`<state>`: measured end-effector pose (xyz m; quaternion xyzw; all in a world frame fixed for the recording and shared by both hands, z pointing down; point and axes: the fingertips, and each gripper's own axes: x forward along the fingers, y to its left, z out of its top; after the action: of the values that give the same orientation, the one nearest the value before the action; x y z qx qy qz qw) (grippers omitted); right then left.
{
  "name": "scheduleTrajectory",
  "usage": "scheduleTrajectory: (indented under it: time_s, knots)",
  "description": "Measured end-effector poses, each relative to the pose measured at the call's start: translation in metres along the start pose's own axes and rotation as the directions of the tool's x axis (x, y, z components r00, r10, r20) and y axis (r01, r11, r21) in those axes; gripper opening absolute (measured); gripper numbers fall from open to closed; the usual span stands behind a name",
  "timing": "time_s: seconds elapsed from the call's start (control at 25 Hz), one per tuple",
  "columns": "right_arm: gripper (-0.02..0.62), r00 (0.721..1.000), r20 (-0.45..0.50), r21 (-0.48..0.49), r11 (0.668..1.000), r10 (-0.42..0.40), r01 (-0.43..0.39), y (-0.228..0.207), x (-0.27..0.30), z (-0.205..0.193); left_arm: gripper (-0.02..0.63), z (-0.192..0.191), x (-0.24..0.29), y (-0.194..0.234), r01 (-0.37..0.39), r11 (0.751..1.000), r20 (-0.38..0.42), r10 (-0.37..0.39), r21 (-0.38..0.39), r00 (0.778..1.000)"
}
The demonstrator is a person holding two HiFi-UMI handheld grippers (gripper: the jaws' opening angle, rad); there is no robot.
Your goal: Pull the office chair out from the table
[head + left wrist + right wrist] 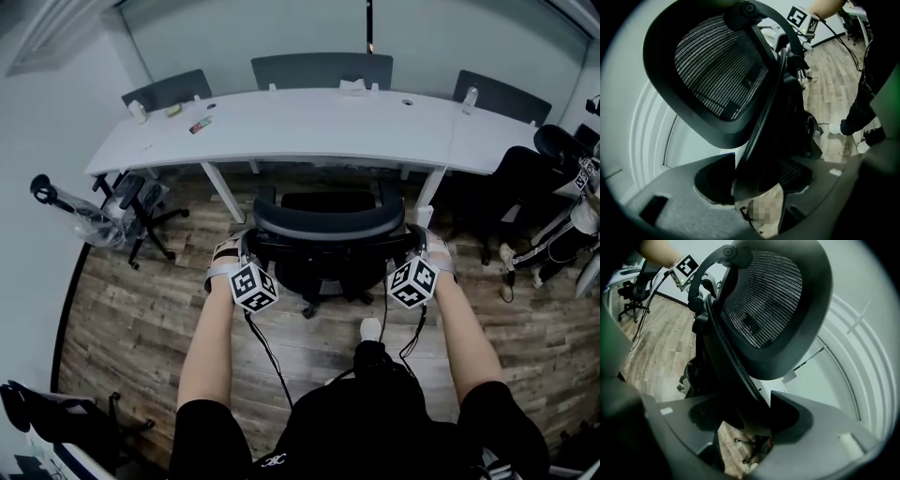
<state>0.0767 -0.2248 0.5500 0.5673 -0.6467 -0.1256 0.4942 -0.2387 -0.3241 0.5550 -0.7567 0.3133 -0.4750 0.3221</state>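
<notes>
The left gripper [246, 242] is clamped on the left edge of the chair [323, 225] backrest. In the left gripper view the black frame rail runs down between its grey jaws [754, 187] and sits against both. The right gripper [418, 236] grasps the opposite edge the same way, and in its own view the rail again passes between the jaws [754, 423], with the mesh back [773, 301] rising above. Each gripper sits in a bare-armed hand, and each carries a cube with black-and-white square markers and no lettering: the left cube [253, 286] and the right cube [412, 281]. Black cables hang from both towards the person's waist. White print on the hem of the person's dark top is too small to read.

The chair stands on the wood floor [141, 309] just in front of the white table [309, 127], between its two near legs. Its backrest faces the person and its seat is close to the table's near edge.

On the table lie a small bottle [138, 111], a red item [200, 125], a white box [352, 86] and a second bottle [469, 97]; their labels cannot be read. Three more chairs stand behind the table. Another chair [141, 202] stands by its left end, and a seated person's legs [544, 248] show at the right.
</notes>
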Motion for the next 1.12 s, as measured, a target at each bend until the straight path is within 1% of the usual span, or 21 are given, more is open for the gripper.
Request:
scheduleTrajectory:
  time_s: [0.24, 0.48, 0.56, 0.64, 0.72, 0.76, 0.8, 0.88, 0.92, 0.96, 1.0, 1.04, 1.08, 1.12]
  knots:
    - [0.282, 1.000, -0.009, 0.004, 1.000, -0.003, 0.004, 0.006, -0.020, -0.009, 0.244, 0.005, -0.018, -0.012, 0.003, 1.000, 0.023, -0.003, 0.004, 1.000]
    - [0.282, 1.000, 0.002, 0.003, 1.000, -0.001, 0.001, 0.013, -0.032, -0.017, 0.245, 0.008, -0.028, -0.024, 0.012, 1.000, 0.024, -0.012, -0.012, 1.000]
    - [0.282, 1.000, 0.006, 0.002, 1.000, 0.007, -0.007, 0.013, -0.034, -0.019, 0.253, 0.010, -0.029, -0.026, 0.019, 0.999, 0.028, -0.018, -0.032, 0.999]
    - [0.288, 1.000, 0.018, 0.005, 1.000, 0.003, -0.003, 0.013, -0.036, -0.020, 0.263, 0.011, -0.031, -0.026, 0.004, 0.998, 0.023, -0.002, -0.062, 1.000]
    - [0.296, 0.999, 0.032, 0.014, 1.000, -0.013, 0.013, 0.012, -0.038, -0.020, 0.288, 0.013, -0.038, -0.027, -0.028, 0.992, 0.011, 0.030, -0.122, 0.999]
    - [0.303, 0.999, 0.041, 0.020, 1.000, -0.020, 0.019, 0.011, -0.041, -0.021, 0.290, 0.016, -0.043, -0.029, -0.039, 0.985, 0.013, 0.042, -0.169, 0.999]
    - [0.307, 0.998, 0.057, 0.029, 0.999, -0.024, 0.022, 0.009, -0.047, -0.021, 0.296, 0.022, -0.050, -0.032, -0.043, 0.974, 0.025, 0.050, -0.224, 0.998]
    - [0.278, 0.993, 0.109, 0.070, 0.997, -0.036, 0.028, 0.006, -0.063, -0.022, 0.283, 0.038, -0.067, -0.041, -0.039, 0.942, 0.064, 0.064, -0.334, 0.996]
    - [0.237, 0.988, 0.143, 0.102, 0.994, -0.054, 0.040, 0.002, -0.073, -0.022, 0.269, 0.046, -0.076, -0.044, -0.039, 0.922, 0.084, 0.077, -0.384, 0.994]
    - [0.160, 0.981, 0.178, 0.138, 0.989, -0.079, 0.055, -0.001, -0.083, -0.020, 0.242, 0.054, -0.085, -0.047, -0.038, 0.898, 0.105, 0.093, -0.437, 0.990]
    - [0.114, 0.973, 0.209, 0.176, 0.982, -0.103, 0.066, -0.004, -0.093, -0.018, 0.207, 0.063, -0.095, -0.050, -0.029, 0.867, 0.131, 0.109, -0.498, 0.985]
    - [0.062, 0.965, 0.233, 0.217, 0.974, -0.119, 0.068, -0.007, -0.103, -0.016, 0.181, 0.073, -0.106, -0.052, -0.010, 0.827, 0.161, 0.122, -0.563, 0.979]
    - [0.009, 0.960, 0.253, 0.264, 0.963, -0.123, 0.054, -0.008, -0.112, -0.014, 0.163, 0.083, -0.118, -0.055, 0.013, 0.781, 0.188, 0.134, -0.625, 0.973]
    - [0.009, 0.955, 0.273, 0.320, 0.947, -0.114, 0.022, -0.006, -0.120, -0.012, 0.132, 0.093, -0.130, -0.057, 0.030, 0.735, 0.207, 0.151, -0.677, 0.967]
